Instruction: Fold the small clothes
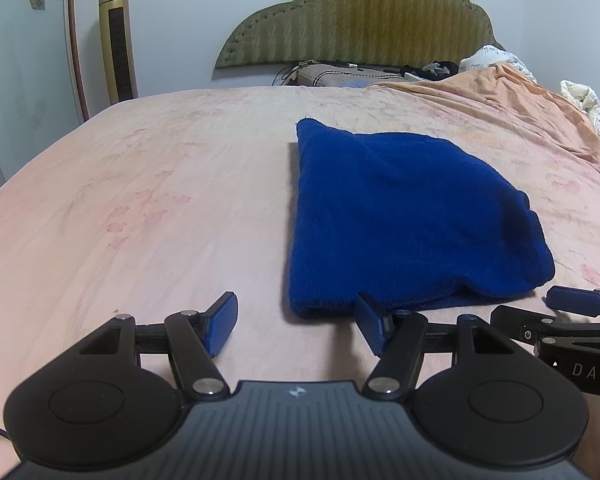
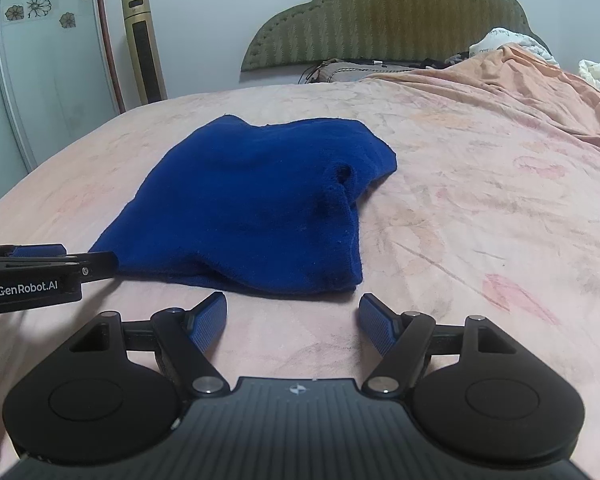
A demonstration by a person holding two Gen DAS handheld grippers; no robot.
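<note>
Grippers, two, held low over the pink bedsheet at the near edge of the garment. Left gripper: jaws released, nothing clasped, one pad just beside the near hem. Right gripper: jaws released, empty, short of the hem. Blue knitted garment: laid on the sheet just beyond both, already doubled over, one side bunched and rumpled. Step judged: a fold pending or nearly finished. Next move judged: near corners to be pinched and carried toward the far edge. Headboard noted beyond
</note>
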